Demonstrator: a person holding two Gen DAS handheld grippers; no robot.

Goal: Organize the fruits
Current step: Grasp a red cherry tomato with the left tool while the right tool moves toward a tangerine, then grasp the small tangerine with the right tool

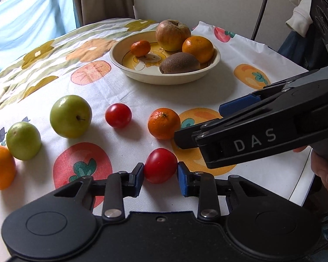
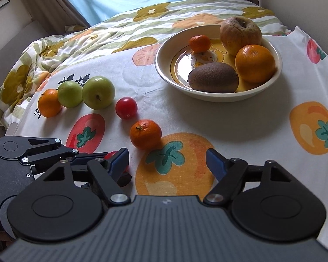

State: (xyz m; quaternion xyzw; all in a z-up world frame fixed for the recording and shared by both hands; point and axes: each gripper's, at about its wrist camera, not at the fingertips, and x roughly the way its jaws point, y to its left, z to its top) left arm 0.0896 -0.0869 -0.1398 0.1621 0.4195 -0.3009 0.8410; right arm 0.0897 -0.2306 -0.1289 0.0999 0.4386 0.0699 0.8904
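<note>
Reaching low over the near edge of the table (image 1: 273, 187), the left gripper (image 1: 160, 171) points toward the far edge, its two blue-padded fingers (image 1: 181, 179) set on either side of a red tomato (image 1: 160, 165) that rests on the printed tablecloth (image 1: 207, 91). Both pads appear to touch the tomato's flanks; the jaws are narrowed to the fruit's width. In the right wrist view this tomato shows only as a red sliver behind the left gripper's tip.

The right gripper (image 2: 167, 159) enters from the right edge of the table and lies tilted across the left wrist view, with a hand (image 1: 323, 170) partly visible on its grip. Its jaws stand wide apart and hold nothing; a printed orange motif lies between the fingers. A mandarin (image 2: 145, 134) sits on the cloth just beyond its left fingertip, not touching it.

Further toward the left edge lie a second tomato (image 1: 118, 115), two green apples (image 1: 70, 116) (image 1: 23, 140) and an orange (image 1: 1, 167), roughly in a row. Near the far edge stands a cream bowl (image 1: 142, 77) holding a wrinkled apple (image 1: 172, 35), a kiwi (image 1: 179, 63), a large orange (image 1: 198, 48) and a small mandarin (image 1: 140, 48).
</note>
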